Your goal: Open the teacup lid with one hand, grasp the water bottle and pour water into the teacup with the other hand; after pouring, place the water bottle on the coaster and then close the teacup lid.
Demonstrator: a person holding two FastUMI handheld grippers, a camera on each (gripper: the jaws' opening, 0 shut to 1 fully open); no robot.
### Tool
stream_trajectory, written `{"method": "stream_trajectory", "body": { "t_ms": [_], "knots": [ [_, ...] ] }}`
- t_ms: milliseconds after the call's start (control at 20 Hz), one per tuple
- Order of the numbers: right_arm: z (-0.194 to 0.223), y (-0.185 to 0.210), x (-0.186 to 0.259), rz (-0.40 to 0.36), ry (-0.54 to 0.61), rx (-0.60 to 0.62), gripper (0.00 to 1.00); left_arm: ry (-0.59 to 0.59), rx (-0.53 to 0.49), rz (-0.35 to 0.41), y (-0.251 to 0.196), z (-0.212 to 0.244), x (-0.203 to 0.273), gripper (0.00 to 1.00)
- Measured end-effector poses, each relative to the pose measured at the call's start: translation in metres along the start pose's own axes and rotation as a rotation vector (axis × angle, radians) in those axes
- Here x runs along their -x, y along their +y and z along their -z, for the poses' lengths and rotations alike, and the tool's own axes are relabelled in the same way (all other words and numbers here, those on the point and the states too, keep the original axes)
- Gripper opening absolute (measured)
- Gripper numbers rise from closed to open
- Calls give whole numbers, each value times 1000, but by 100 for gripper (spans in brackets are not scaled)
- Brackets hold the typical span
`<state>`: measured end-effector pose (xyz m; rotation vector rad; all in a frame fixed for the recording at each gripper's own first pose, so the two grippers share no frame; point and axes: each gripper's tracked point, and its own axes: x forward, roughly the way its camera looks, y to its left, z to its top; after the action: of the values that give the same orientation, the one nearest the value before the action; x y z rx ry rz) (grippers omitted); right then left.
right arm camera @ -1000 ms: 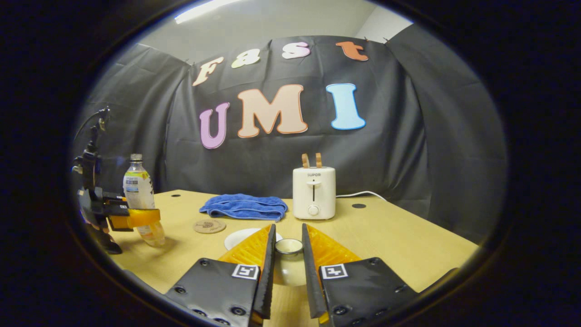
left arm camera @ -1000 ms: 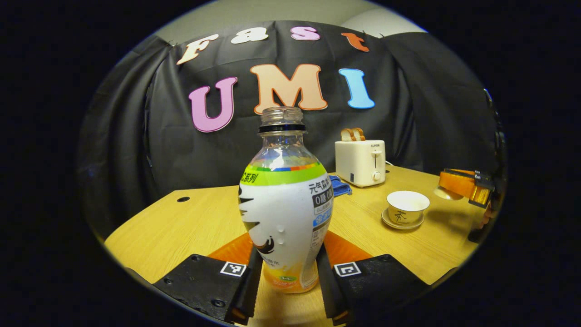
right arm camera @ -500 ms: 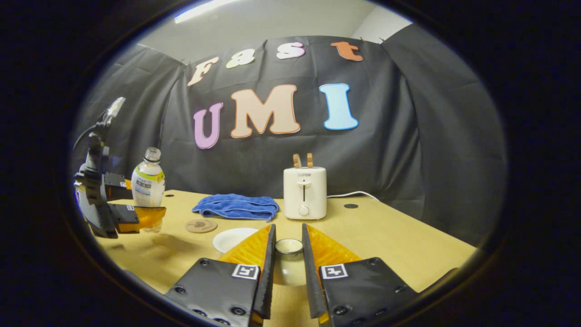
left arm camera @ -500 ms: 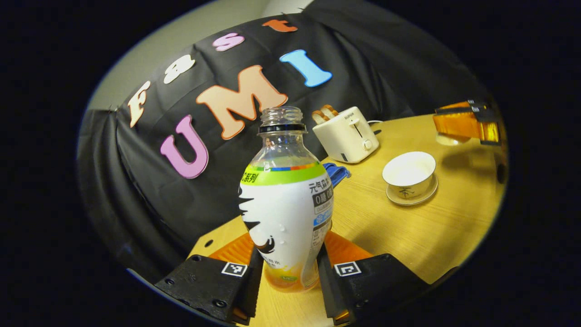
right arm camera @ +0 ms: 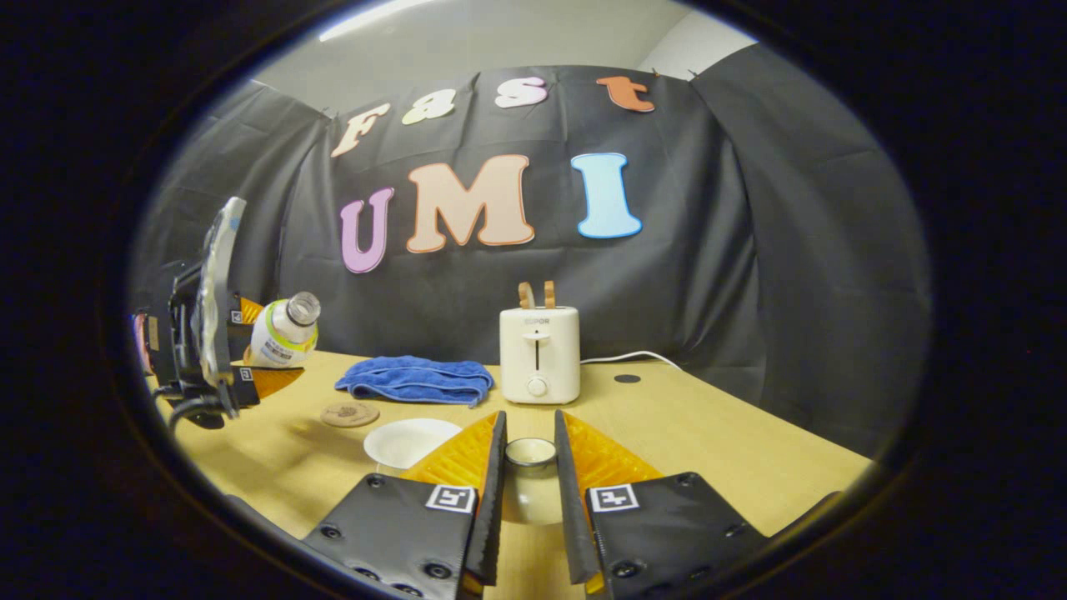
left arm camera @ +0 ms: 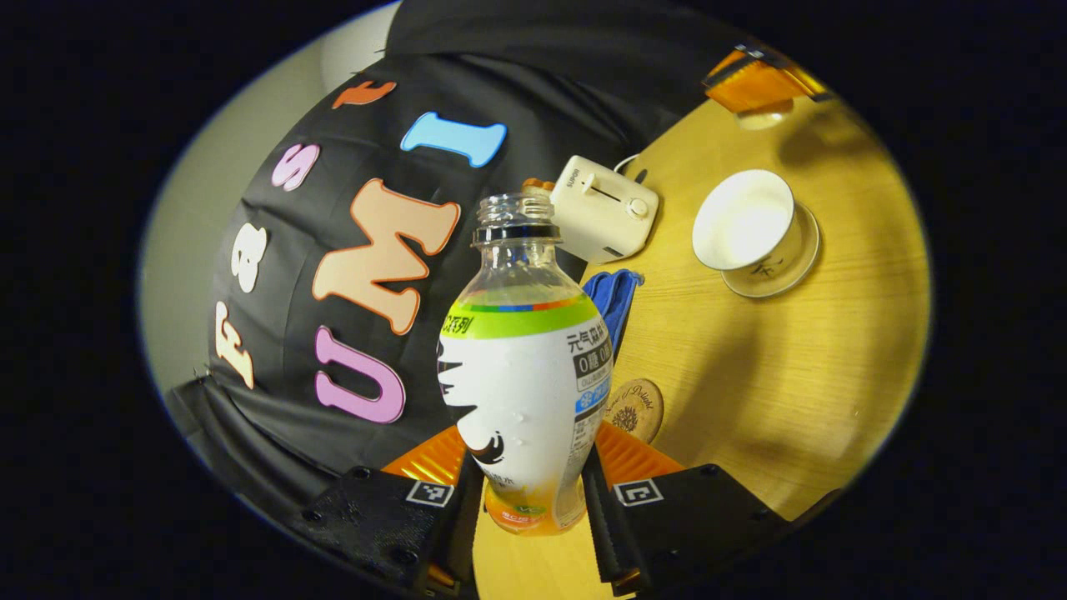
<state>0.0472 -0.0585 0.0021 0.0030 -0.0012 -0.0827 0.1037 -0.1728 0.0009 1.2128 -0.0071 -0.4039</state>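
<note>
In the left gripper view my left gripper [left arm camera: 529,500] is shut on the uncapped water bottle [left arm camera: 525,375], which has a white and green label. The open white teacup [left arm camera: 744,219] on its saucer [left arm camera: 788,271] lies beyond it to the right, and the round coaster [left arm camera: 635,407] sits just past the bottle. In the right gripper view my right gripper [right arm camera: 530,442] is shut on the teacup lid [right arm camera: 531,492], held above the table. There the bottle [right arm camera: 285,333] hangs tilted, mouth toward the right, in the left gripper [right arm camera: 262,350], up and left of the teacup [right arm camera: 408,440] and the coaster [right arm camera: 350,413].
A white toaster [right arm camera: 538,354] with bread slices stands at the back of the wooden table [right arm camera: 708,433], with a folded blue towel [right arm camera: 413,379] to its left. In the left gripper view the toaster [left arm camera: 604,208] and the towel [left arm camera: 615,296] lie behind the bottle.
My left gripper has risen and rolled, tipping the bottle from upright toward the teacup. The right gripper still holds the lid and has drifted slightly to the right.
</note>
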Motion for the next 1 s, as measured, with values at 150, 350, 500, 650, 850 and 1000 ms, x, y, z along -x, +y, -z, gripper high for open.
{"method": "stream_trajectory", "body": {
  "t_ms": [150, 350, 500, 650, 850, 1000],
  "knots": [
    [1, 0, 0, 0, 0, 0, 36, 5, -113, 2, 6, -4, -5, 55],
    [0, 0, 0, 0, 1, 0, 36, 10, -225, 17, 6, -6, -11, 55],
    [0, -1, 0, 0, 0, 0, 36, 20, -298, 35, 2, -8, -16, 55],
    [0, -1, 0, -2, 0, 0, 36, 26, -349, 55, -2, -10, -16, 55],
    [1, -5, -1, 8, 0, 0, 36, 26, -400, 66, -4, -17, -24, 55],
    [0, -6, -1, 9, 0, 0, 36, 37, -455, 77, -6, -21, -29, 55]
  ]
}}
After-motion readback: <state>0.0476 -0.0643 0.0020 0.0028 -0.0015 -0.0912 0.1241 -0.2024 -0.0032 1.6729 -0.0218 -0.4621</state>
